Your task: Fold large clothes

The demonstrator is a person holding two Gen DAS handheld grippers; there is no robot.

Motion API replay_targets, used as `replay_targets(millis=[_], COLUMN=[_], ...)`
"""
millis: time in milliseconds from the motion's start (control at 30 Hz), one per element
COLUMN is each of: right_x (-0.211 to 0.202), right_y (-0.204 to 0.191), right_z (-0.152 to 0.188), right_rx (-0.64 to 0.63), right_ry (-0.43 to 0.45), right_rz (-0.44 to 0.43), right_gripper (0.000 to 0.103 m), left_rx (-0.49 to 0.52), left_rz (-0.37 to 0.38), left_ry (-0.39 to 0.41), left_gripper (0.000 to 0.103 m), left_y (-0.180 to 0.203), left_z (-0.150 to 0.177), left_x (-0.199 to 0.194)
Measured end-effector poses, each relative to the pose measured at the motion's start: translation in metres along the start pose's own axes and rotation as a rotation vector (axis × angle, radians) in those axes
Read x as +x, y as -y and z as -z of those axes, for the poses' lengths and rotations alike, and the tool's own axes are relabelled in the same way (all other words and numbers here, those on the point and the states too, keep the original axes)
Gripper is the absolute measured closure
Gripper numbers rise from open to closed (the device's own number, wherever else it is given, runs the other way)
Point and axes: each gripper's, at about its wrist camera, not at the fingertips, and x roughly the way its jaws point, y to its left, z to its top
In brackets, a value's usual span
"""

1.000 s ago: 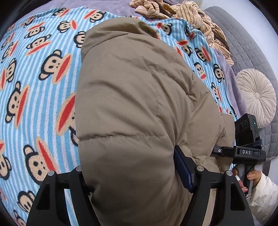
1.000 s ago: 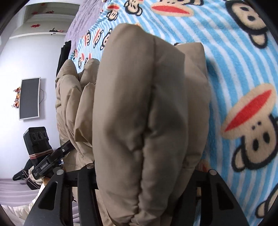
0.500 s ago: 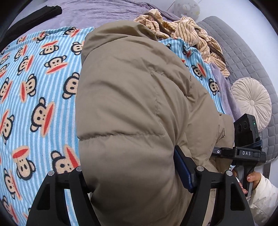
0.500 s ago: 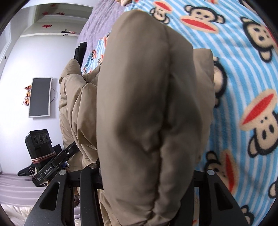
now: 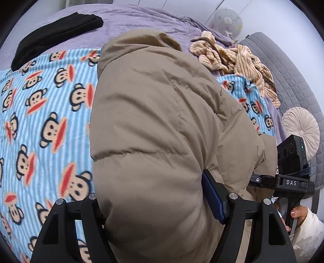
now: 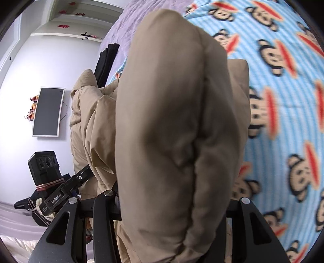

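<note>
I judge the step in hand to be carrying a gripped edge of the tan puffer jacket across to make a fold. To do it well I would keep both grips level with each other, keep the edge taut between them, and lower the padded bulk flat so trapped air does not spring the fold open. Neither grip should ease until the fabric lies on the monkey-print blanket.

Nearest the lens in the left wrist view, my left gripper is clamped on a thick quilted roll of the jacket. The jaws stand fairly wide only because the padding fills the whole gap; the blue pad on one finger presses into the fabric.

In the right wrist view, my right gripper likewise pinches a bulging fold of the jacket, padding packed between the fingers.

Beyond the grips, the jacket is raised above the blanket, with its rest draped between the two tools.

Farther from the jacket, at the blanket's far edge, lie a striped beige garment and a black garment on the purple bedspread. A round pleated cushion sits beside the far end of the jacket.
</note>
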Motion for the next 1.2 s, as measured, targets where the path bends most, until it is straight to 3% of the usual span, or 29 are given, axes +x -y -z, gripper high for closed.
replay_targets(millis=[267, 467, 567, 633, 800, 833, 900, 1033, 1200], right_x=[0.096, 0.139, 0.131, 0.116, 0.068, 0.058, 0.046, 0.043, 0.096], right_y=[-0.066, -0.082, -0.085, -0.092, -0.120, -0.126, -0.136, -0.153, -0.170], right_z=[-0.034, -0.056, -0.050, -0.043, -0.026, -0.022, -0.022, -0.025, -0.033], right_rx=[-0.049, -0.055, -0.039, -0.056, -0.109, -0.120, -0.146, -0.252, -0.283], right_ry=[-0.044, -0.071, -0.077, -0.070, 0.067, 0.104, 0.145, 0.191, 0.166], right_rz=[-0.002, 0.094, 0.141, 0.218, 0.390, 0.398, 0.391, 0.376, 0.342], right_gripper=[0.053, 0.051, 0.046, 0.043, 0.044, 0.047, 0.070, 0.075, 0.075], left_rx=[-0.070, -0.094, -0.084, -0.088, -0.098, -0.097, -0.097, -0.096, -0.100], left_rz=[-0.140, -0.181, -0.196, -0.201, -0.212, -0.214, -0.214, -0.216, -0.221], left_ry=[0.038, 0.057, 0.062, 0.064, 0.067, 0.067, 0.066, 0.065, 0.047], left_gripper=[0.027, 0.022, 0.022, 0.022, 0.021, 0.021, 0.021, 0.021, 0.020], left_y=[-0.092, -0.111, -0.106, -0.103, -0.099, -0.099, -0.099, -0.099, -0.103], left_z=[-0.024, -0.016, -0.012, -0.011, -0.009, -0.009, -0.009, -0.009, -0.013], left_x=[0.017, 0.034, 0.035, 0.034, 0.033, 0.034, 0.034, 0.034, 0.032])
